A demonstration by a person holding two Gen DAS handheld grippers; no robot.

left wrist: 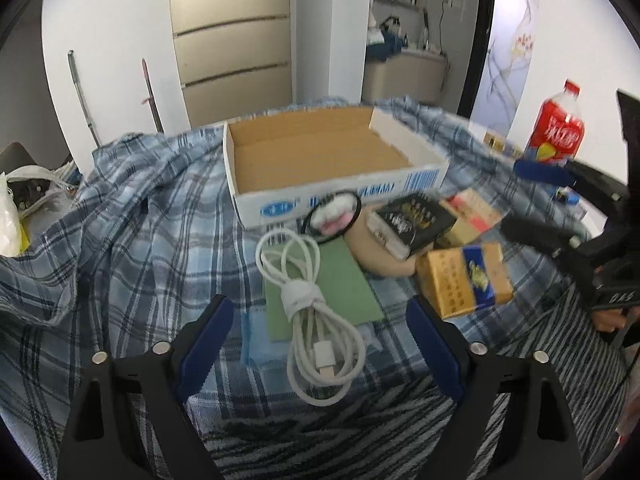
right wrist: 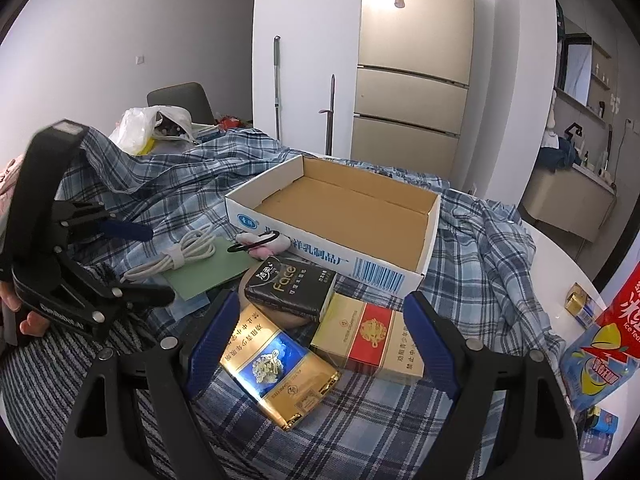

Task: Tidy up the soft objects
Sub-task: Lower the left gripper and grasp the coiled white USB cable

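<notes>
A coiled white cable (left wrist: 316, 320) lies on a green sheet (left wrist: 340, 280) between the fingers of my left gripper (left wrist: 320, 340), which stands open, its pads clear of it. Behind it a pink-and-white plush on a black ring (left wrist: 334, 216) rests against the empty cardboard box (left wrist: 340, 196). A black tissue pack (right wrist: 290, 288) sits beside the plush (right wrist: 264, 244). My right gripper (right wrist: 320, 340) is open over a gold-and-blue pack (right wrist: 276, 364) and a red-and-gold pack (right wrist: 372, 336), not clamping either. The left gripper (right wrist: 148, 262) shows at the left of the right wrist view.
A blue plaid cloth (left wrist: 140, 220) covers the table, with a striped cloth (left wrist: 320, 432) at the near edge. A red drink bottle (left wrist: 556, 128) and small boxes (right wrist: 580, 304) stand at the right. A plastic bag (right wrist: 152, 124) lies at the far left.
</notes>
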